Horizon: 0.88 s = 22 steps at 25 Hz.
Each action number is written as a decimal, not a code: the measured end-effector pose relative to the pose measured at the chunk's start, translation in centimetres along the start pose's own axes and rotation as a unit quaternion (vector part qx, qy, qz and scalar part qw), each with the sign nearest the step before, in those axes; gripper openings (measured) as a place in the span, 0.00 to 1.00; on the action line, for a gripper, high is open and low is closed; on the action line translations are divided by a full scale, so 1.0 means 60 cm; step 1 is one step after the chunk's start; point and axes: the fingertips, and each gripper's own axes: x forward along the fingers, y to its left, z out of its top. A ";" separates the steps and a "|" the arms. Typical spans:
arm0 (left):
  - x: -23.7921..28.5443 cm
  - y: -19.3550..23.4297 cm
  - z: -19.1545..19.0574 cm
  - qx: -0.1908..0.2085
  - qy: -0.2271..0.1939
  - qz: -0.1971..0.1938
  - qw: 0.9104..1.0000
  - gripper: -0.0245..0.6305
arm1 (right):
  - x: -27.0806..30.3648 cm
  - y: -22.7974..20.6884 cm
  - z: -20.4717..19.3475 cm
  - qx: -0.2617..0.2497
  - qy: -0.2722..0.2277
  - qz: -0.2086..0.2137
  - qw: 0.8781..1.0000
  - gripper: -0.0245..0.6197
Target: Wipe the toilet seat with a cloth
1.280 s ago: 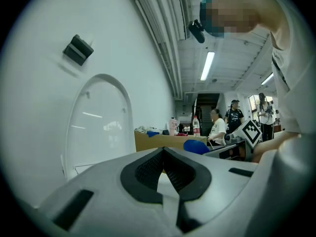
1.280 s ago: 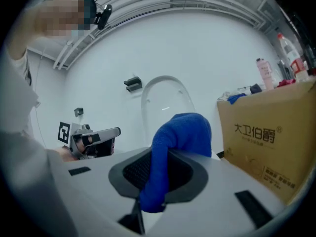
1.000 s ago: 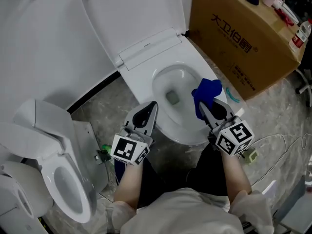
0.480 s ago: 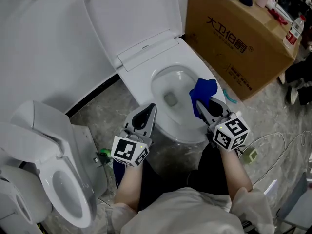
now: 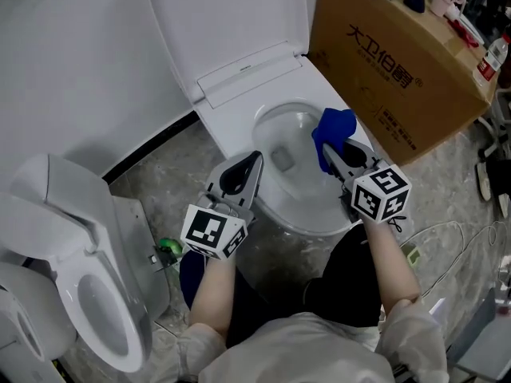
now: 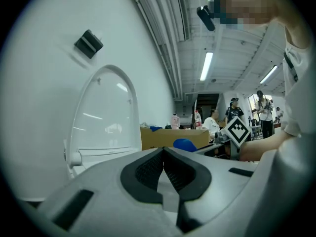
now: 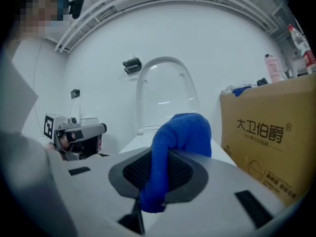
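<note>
The grey marbled floor [image 5: 164,170] carries a white toilet [image 5: 239,118], a cardboard box [image 5: 383,70] just beside it, and a second toilet [image 5: 56,206] well apart.

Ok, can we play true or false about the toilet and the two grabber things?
1. The right gripper holds a blue cloth. True.
2. The left gripper holds a sponge. False: its jaws are shut together with nothing between them.
3. The toilet lid is up. True.
4. The cardboard box stands to the left of the toilet. False: in the head view it stands to the toilet's right.
</note>
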 end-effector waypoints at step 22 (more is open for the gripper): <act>0.016 0.007 -0.021 0.014 0.011 0.007 1.000 0.05 | 0.173 -0.138 -0.041 0.062 0.130 -0.059 0.988 0.12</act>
